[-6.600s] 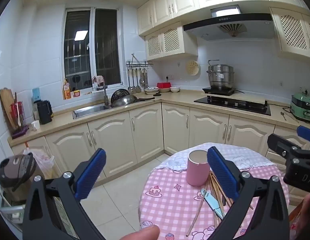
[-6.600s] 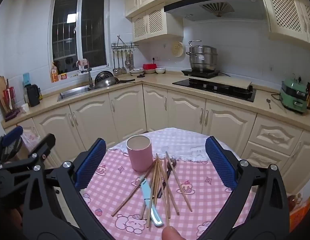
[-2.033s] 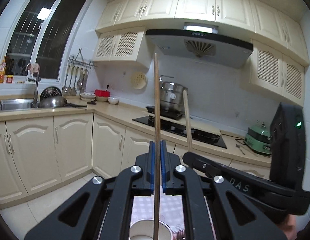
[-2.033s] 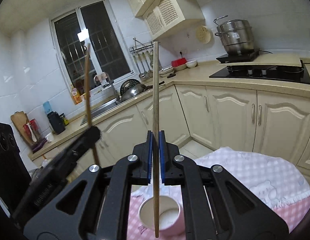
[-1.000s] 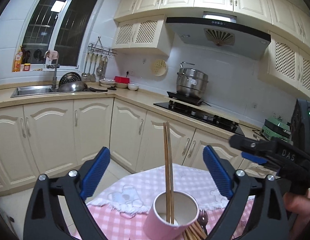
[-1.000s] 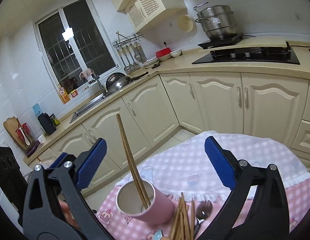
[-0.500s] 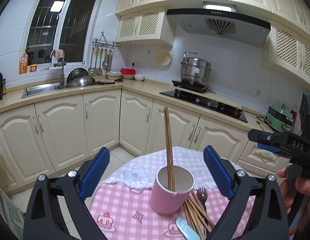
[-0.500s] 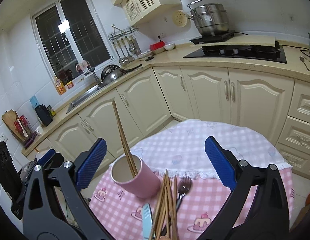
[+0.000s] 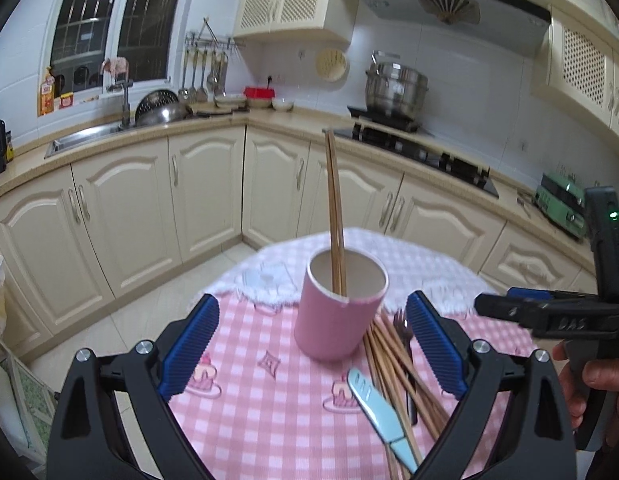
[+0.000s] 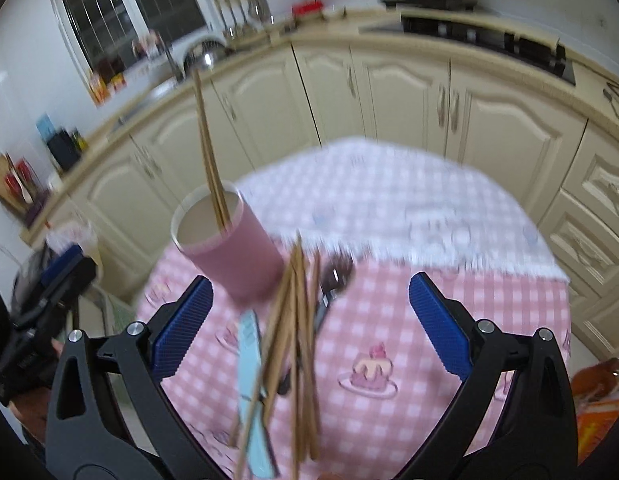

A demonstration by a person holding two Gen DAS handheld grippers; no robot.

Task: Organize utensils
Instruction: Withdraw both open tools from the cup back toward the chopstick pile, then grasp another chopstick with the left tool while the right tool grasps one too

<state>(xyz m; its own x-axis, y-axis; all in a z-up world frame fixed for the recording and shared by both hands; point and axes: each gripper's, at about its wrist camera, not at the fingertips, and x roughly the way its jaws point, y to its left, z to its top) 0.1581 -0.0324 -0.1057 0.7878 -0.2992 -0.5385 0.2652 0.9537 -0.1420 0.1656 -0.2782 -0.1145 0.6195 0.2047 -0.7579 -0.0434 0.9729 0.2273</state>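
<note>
two thin wooden chopsticks [image 9: 335,216] stand in the pink cylindrical cup [image 9: 338,312], leaning on its rim, and the cup sits on the round table with the pink checked cloth [image 9: 269,400], ahead of your left gripper [image 9: 311,344] and between its blue pads. both tongs are wide open and hold nothing: the left gripper, and also the right gripper [image 10: 309,324].

the loose bundle of wooden chopsticks [image 10: 295,344] lies on the cloth straight between the pads of the right gripper, just beside the cup. a pale blue plastic knife [image 10: 249,384] lies at the left of the bundle and touches it, and a dark metal fork [image 10: 329,288] lies at its right, partly under the sticks.

i think the risks are these. the sticks cross one another, so if you close on the bundle you may catch several, or the knife together with them, and some can slip out and roll off the table. the cup is tall and probably light; a pad that pushes its side, or a stick that strikes the leaning pair, may tip it over. the right wrist view is blurred, so i cannot tell exactly how the sticks overlap. better you slow down first.
</note>
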